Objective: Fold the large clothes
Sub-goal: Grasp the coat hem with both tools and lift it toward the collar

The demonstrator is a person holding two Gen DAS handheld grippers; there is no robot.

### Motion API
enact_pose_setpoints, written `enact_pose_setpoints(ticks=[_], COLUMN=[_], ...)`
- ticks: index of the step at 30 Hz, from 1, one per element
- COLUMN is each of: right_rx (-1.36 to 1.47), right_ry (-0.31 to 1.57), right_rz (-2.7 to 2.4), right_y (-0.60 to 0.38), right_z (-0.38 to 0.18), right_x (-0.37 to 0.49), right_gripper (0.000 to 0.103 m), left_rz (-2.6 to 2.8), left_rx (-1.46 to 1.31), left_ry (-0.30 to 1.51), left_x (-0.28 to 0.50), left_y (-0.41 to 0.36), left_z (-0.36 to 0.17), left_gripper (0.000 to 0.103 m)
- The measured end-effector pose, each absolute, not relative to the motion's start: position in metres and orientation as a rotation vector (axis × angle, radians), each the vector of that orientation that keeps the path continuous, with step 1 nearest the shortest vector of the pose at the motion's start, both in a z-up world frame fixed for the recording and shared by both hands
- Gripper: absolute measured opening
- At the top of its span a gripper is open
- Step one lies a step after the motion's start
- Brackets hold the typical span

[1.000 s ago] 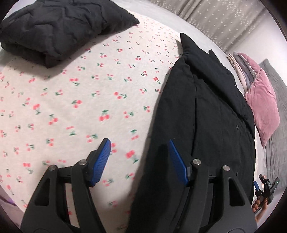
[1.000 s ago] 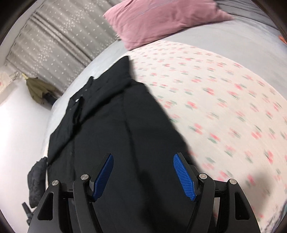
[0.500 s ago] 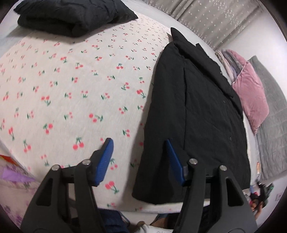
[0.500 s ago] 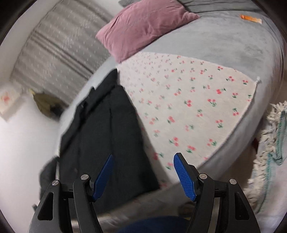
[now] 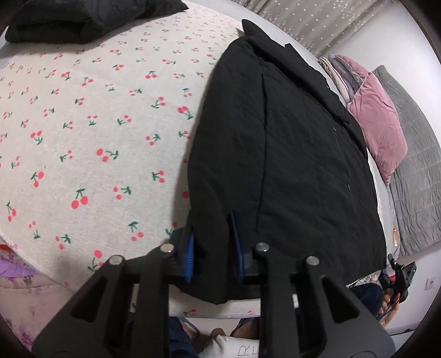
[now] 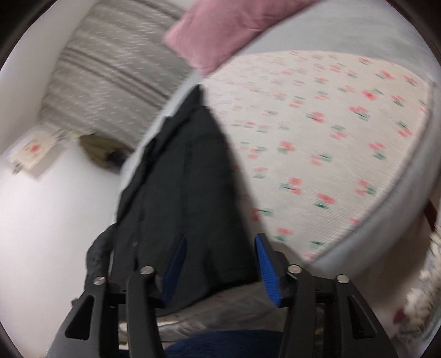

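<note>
A black padded coat [image 5: 289, 154] lies flat on the cherry-print sheet [image 5: 96, 124], its hem at the near edge of the bed. My left gripper [image 5: 213, 245] is at the hem's left corner. Its jaws are closing, and the blue pads [image 5: 189, 253] squeeze the cloth bunched between them. In the right wrist view the coat [image 6: 187, 187] runs away from me. My right gripper [image 6: 220, 264] straddles the hem's other corner with its jaws closing. Cloth lies between its pads [image 6: 266, 270], but a gap shows at the right pad.
A folded dark quilted garment [image 5: 82, 16] sits at the sheet's far left. A pink pillow [image 5: 377, 132] and a grey blanket [image 5: 413, 179] lie right of the coat. The bed edge [image 5: 234, 308] is just below the hem, with a person's feet under it. An olive cloth [image 6: 102, 151] lies by the curtain.
Both grippers drew back to the coat's near hem and lowered onto it. The left jaws narrowed onto the hem corner. The right jaws narrowed around the other corner.
</note>
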State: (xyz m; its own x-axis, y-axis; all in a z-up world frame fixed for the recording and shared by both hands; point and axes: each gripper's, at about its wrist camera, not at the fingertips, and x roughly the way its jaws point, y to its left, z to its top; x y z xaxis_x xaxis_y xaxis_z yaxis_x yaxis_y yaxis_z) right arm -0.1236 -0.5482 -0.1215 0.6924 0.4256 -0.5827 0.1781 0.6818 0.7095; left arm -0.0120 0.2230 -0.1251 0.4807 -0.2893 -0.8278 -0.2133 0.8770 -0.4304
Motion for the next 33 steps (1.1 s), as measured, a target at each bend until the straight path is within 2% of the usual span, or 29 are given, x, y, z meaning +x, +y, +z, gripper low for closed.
enact_pose_setpoints(ticks=[3, 6, 7, 9, 12, 18, 26, 33], right_rx=[0.823, 0.905, 0.910, 0.890, 0.884, 0.921, 0.905, 0.823], right_ry=[0.854, 0.914, 0.916, 0.926, 0.868, 0.716, 0.532, 0.388], right_rz=[0.153, 0.180, 0.188, 0.180, 0.169, 0.216, 0.226, 0.259], right_y=[-0.545, -0.546, -0.545, -0.539, -0.535, -0.538, -0.561, -0.556], right_z=[-0.125, -0.142, -0.143, -0.141, -0.127, -0.081, -0.017, 0.043], right_x=[-0.117, -0.107, -0.106, -0.104, -0.111, -0.128, -0.182, -0.235], right_gripper=[0.050, 0.049, 0.042, 0.018, 0.012, 0.009, 0.008, 0.007], left_rz=[-0.059, -0.041, -0.034, -0.014, 0.012, -0.016, -0.098, -0.168], left_rx=[-0.504, -0.478, -0.457, -0.442, -0.415, -0.479, -0.495, -0.520], left_ry=[1.100, 1.103, 1.097, 1.075, 1.033, 0.962, 0.902, 0.744], left_x=[-0.008, -0.006, -0.007, -0.010, -0.018, -0.043, -0.117, -0.177], left_y=[0.217, 0.212, 0.210, 0.206, 0.201, 0.202, 0.198, 0.198], left_z=[-0.129, -0.129, -0.128, -0.123, -0.108, -0.071, -0.031, 0.032], left_gripper=[0.027, 0.026, 0.016, 0.010, 0.008, 0.007, 0.007, 0.006])
